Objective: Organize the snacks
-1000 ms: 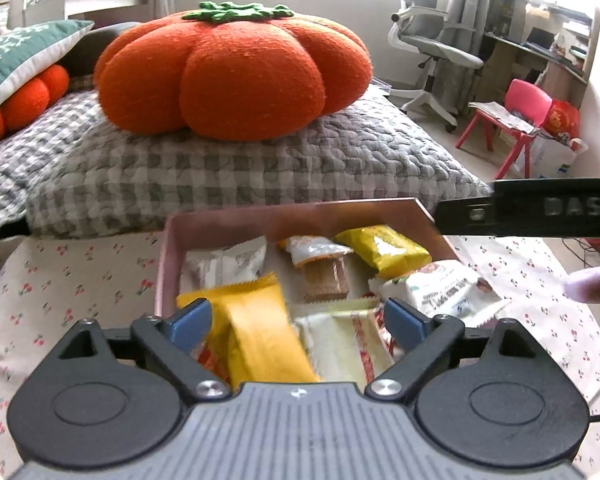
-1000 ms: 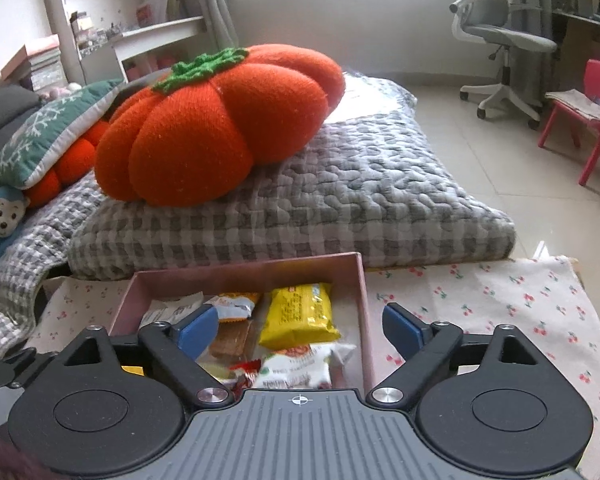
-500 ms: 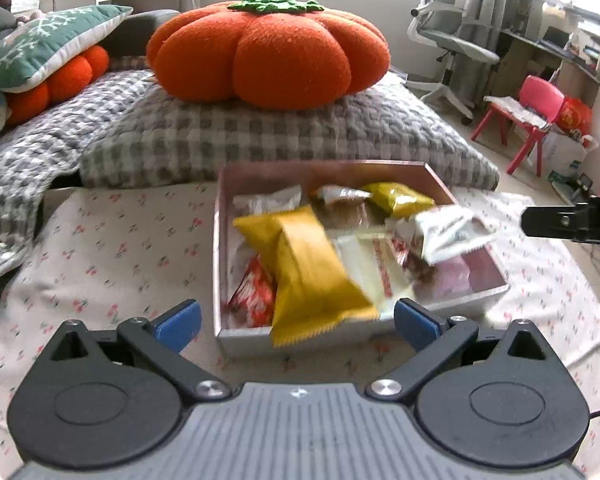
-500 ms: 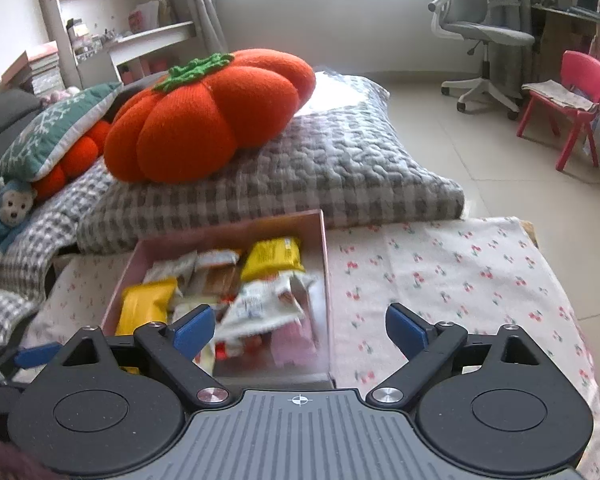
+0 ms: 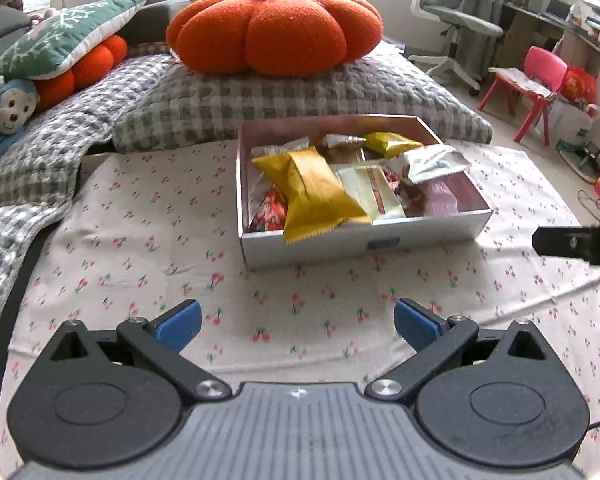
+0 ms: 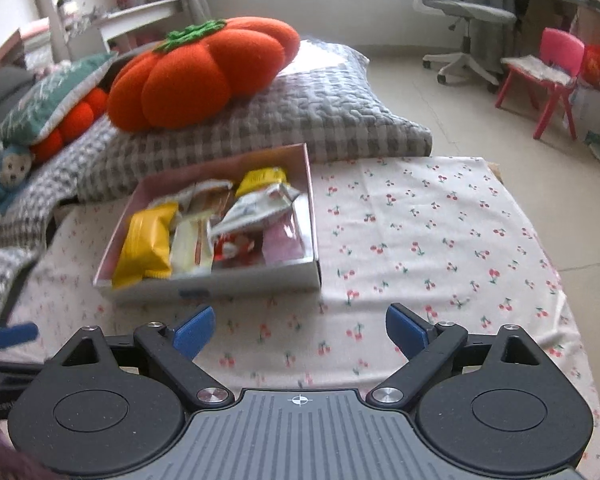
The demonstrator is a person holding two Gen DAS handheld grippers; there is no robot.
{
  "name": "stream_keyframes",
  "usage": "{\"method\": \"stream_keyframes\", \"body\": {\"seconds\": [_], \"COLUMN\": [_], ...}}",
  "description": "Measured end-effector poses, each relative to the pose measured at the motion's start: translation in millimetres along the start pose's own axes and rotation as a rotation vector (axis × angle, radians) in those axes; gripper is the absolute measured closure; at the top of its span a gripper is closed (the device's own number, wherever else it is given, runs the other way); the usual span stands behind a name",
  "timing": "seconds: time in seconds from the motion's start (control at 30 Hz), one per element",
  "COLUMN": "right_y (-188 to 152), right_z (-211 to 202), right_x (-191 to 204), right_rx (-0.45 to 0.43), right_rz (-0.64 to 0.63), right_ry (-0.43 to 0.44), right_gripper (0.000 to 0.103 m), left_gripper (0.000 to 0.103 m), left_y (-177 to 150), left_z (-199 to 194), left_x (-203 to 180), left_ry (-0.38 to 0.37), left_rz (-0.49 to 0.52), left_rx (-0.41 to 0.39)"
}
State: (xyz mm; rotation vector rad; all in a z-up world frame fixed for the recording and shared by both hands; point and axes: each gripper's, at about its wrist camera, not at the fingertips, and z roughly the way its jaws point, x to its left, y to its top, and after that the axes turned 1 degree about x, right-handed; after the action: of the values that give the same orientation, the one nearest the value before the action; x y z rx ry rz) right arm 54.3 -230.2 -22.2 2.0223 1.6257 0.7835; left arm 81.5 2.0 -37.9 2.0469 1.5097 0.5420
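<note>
Presently we find both claws wide and empty. The left gripper (image 5: 296, 320) sits at the bottom of its frame with blue pads spread over bare cherry-print cloth (image 5: 148, 216), nothing between them. The right gripper (image 6: 300, 326) stands likewise, jaws wide over the same cloth, holding nothing.

We note the box (image 5: 364, 240) at centre frame in the left view, and left of centre in the right view (image 6: 220, 284), resting on the cloth, apart from both grippers. Inside it the snacks lie piled: a large yellow pack (image 5: 316, 192) overhangs the near wall, a white pack (image 5: 370, 192) lies beside it, a red wrapper (image 5: 268, 212) at the near left corner, a small yellow pack (image 5: 392, 142) toward the far side. A silver pack (image 5: 436, 162) leans on the right wall.

Beyond the box, upper centre, a pumpkin cushion (image 5: 276, 28) rests on a checked quilt (image 5: 284, 100).
</note>
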Motion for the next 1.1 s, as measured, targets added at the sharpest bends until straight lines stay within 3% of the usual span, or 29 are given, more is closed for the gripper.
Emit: {"method": "stream_keyframes", "body": {"seconds": [0.27,0.57,1.1], "right_y": [-30,-58,-66], "right_z": [-29,-42,-38], "right_x": [17,38,46], "right_rx": [0.008,0.011,0.010], "right_rz": [-0.051,-0.146,-0.181], "right_ry": [0.029,0.004,-0.021], "right_gripper": [0.009,0.008,0.008], "left_gripper": [0.000,0.000,0.000], "left_y": [-22,-39,-41], "left_z": [-23,-33,-38], "left_x": [-9,-14,-14], "left_ry": [0.022,0.056,0.122], "left_rz": [-0.013,-0.045,-0.094], "left_rx": [0.016,0.031,0.015]}}
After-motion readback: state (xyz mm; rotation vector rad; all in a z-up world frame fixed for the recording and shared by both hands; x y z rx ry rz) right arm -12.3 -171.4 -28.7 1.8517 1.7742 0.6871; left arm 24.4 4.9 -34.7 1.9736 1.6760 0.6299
